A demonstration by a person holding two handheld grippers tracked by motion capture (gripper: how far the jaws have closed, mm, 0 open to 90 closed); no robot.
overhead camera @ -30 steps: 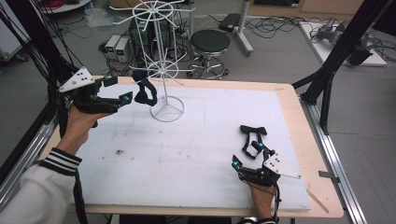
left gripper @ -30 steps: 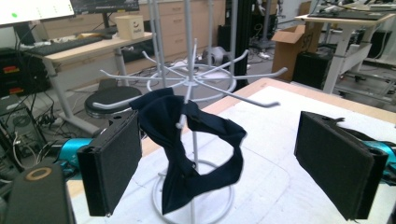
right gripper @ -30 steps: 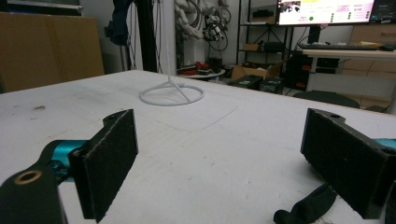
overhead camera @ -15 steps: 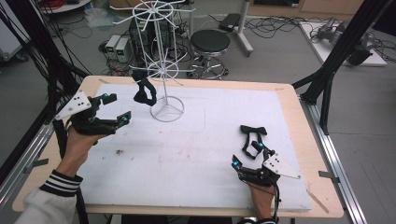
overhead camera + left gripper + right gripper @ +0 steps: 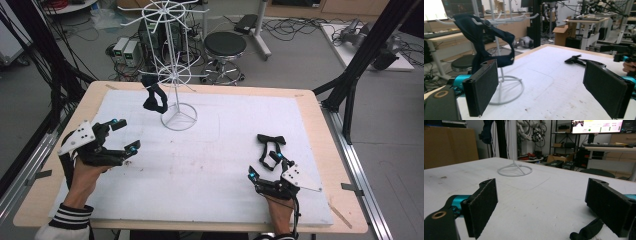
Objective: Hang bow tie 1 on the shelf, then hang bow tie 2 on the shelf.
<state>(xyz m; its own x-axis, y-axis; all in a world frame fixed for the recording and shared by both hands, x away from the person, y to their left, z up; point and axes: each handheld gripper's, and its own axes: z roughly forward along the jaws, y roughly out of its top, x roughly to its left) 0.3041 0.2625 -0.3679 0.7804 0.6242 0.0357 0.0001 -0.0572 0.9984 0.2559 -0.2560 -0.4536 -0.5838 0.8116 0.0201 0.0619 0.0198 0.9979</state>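
Note:
A white wire rack stands at the back of the white mat. A dark fabric strap piece hangs from one of its lower arms, and it looks navy in the left gripper view. A second black strap piece lies flat on the mat at the right. My left gripper is open and empty, well to the near left of the rack. My right gripper is open and just short of the lying piece, whose end shows between its jaws.
The rack's ring base rests on the mat, also seen as the ring base far ahead of my right gripper. The wooden table edge borders the mat. A stool, cables and equipment stand on the floor behind.
My left gripper has drawn back from the rack toward the near left, leaving the dark piece hanging on the rack arm. The right gripper has stayed put.

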